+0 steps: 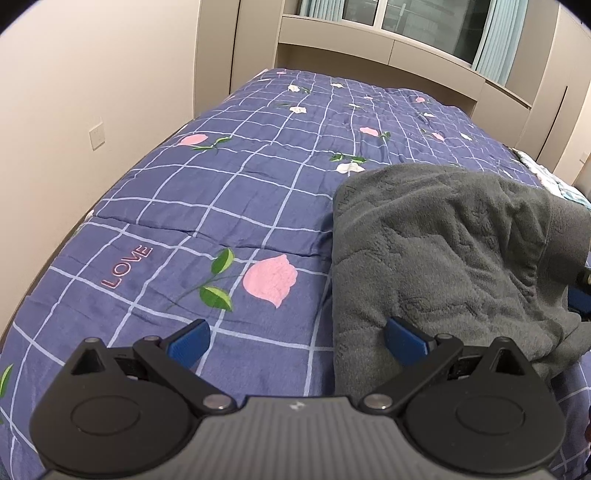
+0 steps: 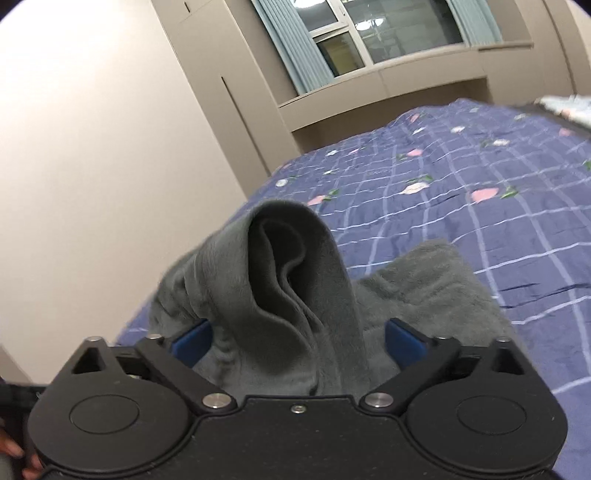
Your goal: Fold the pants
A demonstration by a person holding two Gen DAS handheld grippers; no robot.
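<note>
The dark grey fleece pants (image 1: 443,254) lie bunched in a folded heap on the blue checked bed quilt (image 1: 221,206). My left gripper (image 1: 297,343) is open and empty, hovering over the quilt at the pants' left edge; its right finger (image 1: 406,341) is above the fabric. In the right wrist view, a raised fold of the pants (image 2: 295,280) stands up between the wide-open fingers of my right gripper (image 2: 297,343). The blue pads (image 2: 192,343) sit apart from the cloth on both sides.
The bed runs to beige cabinets and a window (image 1: 424,22) at the far end. A beige wall (image 1: 74,110) borders the bed's left side. A light patterned cloth (image 2: 569,105) lies at the far right corner of the bed.
</note>
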